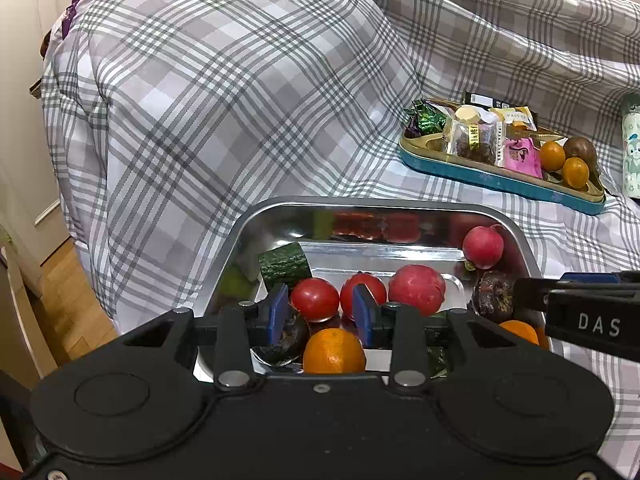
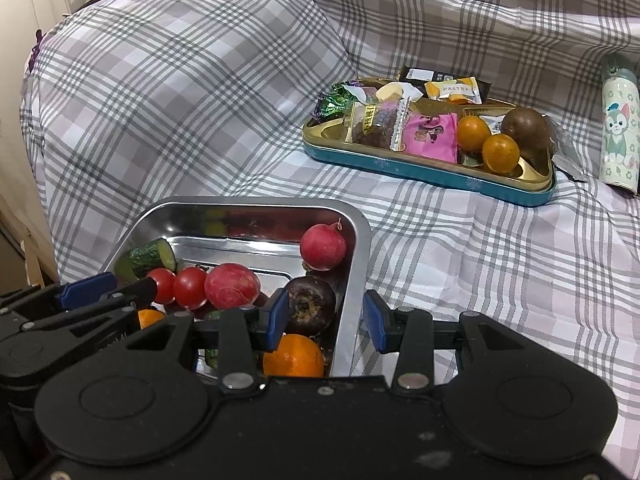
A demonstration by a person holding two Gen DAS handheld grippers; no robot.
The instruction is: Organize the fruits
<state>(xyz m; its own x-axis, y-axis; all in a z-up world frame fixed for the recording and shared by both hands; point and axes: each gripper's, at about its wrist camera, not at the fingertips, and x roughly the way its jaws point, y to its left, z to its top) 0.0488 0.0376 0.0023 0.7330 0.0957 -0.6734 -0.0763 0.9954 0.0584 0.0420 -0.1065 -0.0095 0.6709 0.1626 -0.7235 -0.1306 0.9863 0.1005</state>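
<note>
Your left hand-held gripper (image 1: 322, 314) hangs over the near end of the steel tray (image 1: 516, 228), low in the left wrist view. Its blue pads stand apart with nothing clamped; a cherry tomato (image 1: 315, 299) and an orange (image 1: 334, 351) show in the gap, but neither pad touches them as far as the frame shows.

Your right hand-held gripper (image 2: 326, 320) is also apart and empty. Its pads straddle the tray's right rim low in the right wrist view, one over the tray, one over the plaid bedsheet (image 2: 480, 260).

The fruit sits in two places: the steel tray at lower centre, on the bed, and a teal tin (image 2: 440, 178) at upper right, well apart from it.

- **Tray:** two cherry tomatoes, two radishes (image 2: 323, 246), a cucumber piece (image 2: 154, 257), a dark round fruit (image 2: 310, 308) and the oranges.
- **Tin:** two small orange fruits (image 2: 500, 153) beside a brown one (image 2: 526, 128), next to wrapped snacks (image 2: 432, 138).

Handling, as I judge it:

- **Cherry tomatoes:** light, smooth and thin-skinned. Close gently across the widest part, or they may split or squirt out.
- **Orange:** firmer, and its dimpled skin should grip well. Take it across the middle.
- **Radishes:** hard and round, likely to roll.
- **Everything in the tray:** the polished steel will probably let it slide, so come down squarely.
</note>
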